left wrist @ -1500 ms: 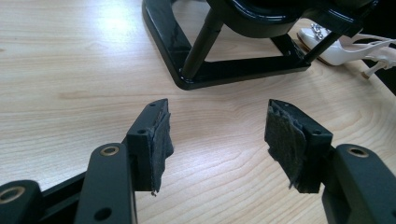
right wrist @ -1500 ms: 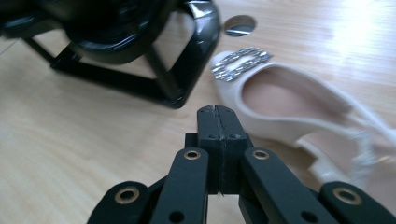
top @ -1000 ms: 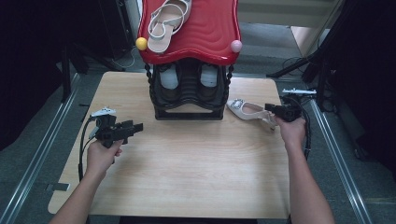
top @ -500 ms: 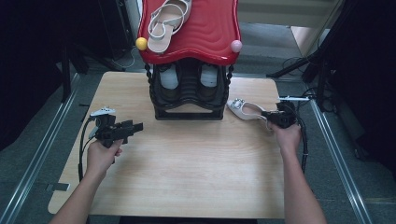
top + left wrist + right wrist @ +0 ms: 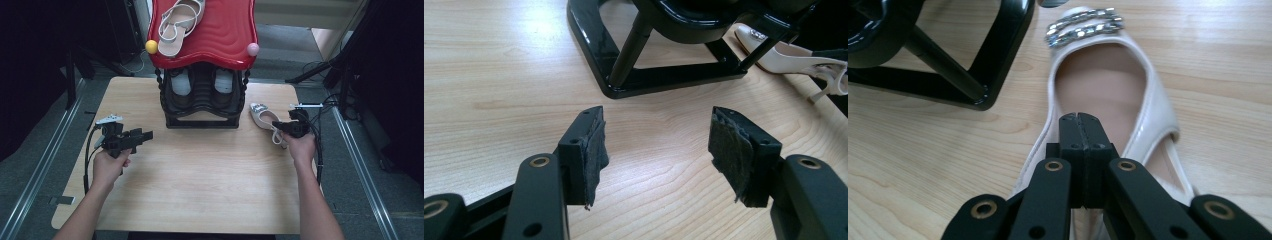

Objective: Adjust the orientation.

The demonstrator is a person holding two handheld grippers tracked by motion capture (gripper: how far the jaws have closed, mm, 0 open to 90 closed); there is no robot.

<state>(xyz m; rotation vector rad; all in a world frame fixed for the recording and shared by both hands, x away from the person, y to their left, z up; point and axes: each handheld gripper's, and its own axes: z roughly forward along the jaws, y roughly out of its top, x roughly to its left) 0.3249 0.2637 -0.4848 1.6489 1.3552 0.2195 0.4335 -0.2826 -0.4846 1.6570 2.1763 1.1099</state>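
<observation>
While the right gripper is hovering with its 2 jaws pressed flat together and nothing between them, it is sitting directly over the open heel end of the cream shoe, which is lying on the wooden table just right of the black shoe rack. To grip well, I judge it is needing to spread first, then straddle 1 side wall of the shoe. Across the table, the left gripper is waiting wide and empty. Farthest off, 1 strappy sandal is resting on the red top shelf.
</observation>
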